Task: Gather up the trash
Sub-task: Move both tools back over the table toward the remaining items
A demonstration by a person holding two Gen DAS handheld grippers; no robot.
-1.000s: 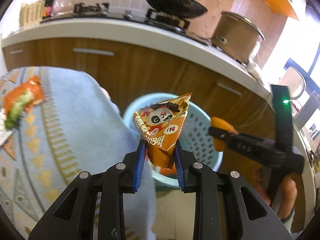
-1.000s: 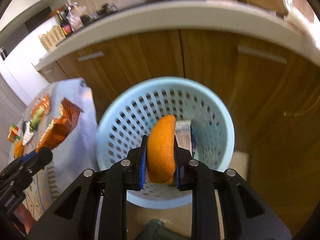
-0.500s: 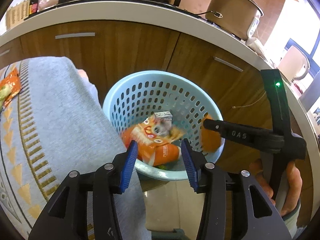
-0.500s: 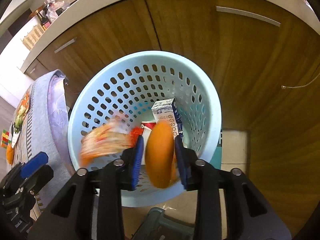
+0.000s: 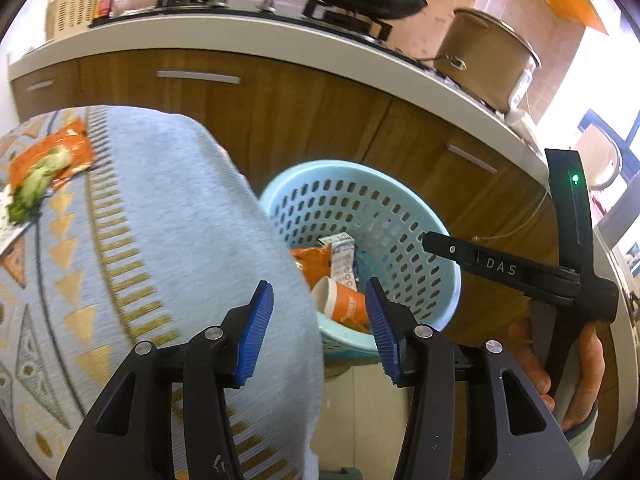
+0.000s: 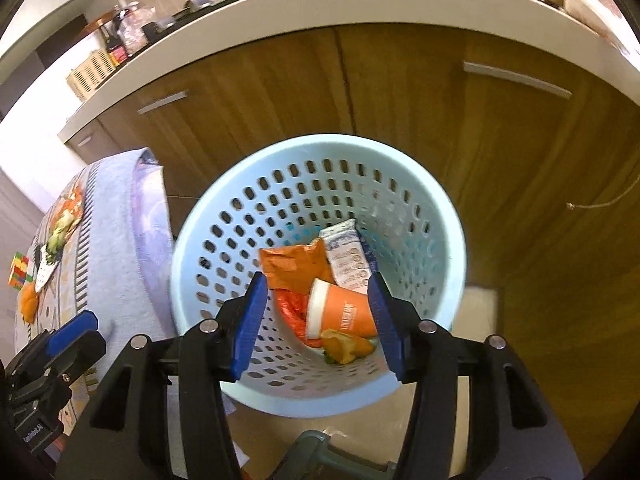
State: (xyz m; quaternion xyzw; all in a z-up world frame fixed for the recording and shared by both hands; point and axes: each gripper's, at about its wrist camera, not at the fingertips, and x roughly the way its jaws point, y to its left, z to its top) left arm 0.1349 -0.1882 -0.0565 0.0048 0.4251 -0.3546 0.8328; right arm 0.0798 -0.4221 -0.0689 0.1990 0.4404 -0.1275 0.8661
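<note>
A light blue perforated basket (image 6: pixel 420 184) stands on the floor against wooden cabinets; it also shows in the left wrist view (image 5: pixel 400 216). Inside lie an orange snack bag (image 6: pixel 288 268), a small milk carton (image 6: pixel 348 256), an orange paper cup (image 6: pixel 340 312) and an orange peel (image 6: pixel 346 346). My right gripper (image 6: pixel 318 324) is open and empty above the basket. My left gripper (image 5: pixel 318 330) is open and empty over the table edge beside the basket. An orange wrapper with green scraps (image 5: pixel 48 164) lies on the table.
The table wears a blue patterned cloth (image 5: pixel 140 220). A colourful cube (image 6: pixel 20 276) and an orange piece (image 6: pixel 28 304) lie on it. Wooden cabinets (image 6: pixel 400 92) under a white counter (image 5: pixel 240 36) stand behind the basket; pots sit above.
Both grippers opened. The snack bag dropped from the left gripper and the orange peel from the right one into the basket. The left gripper has drawn back over the table.
</note>
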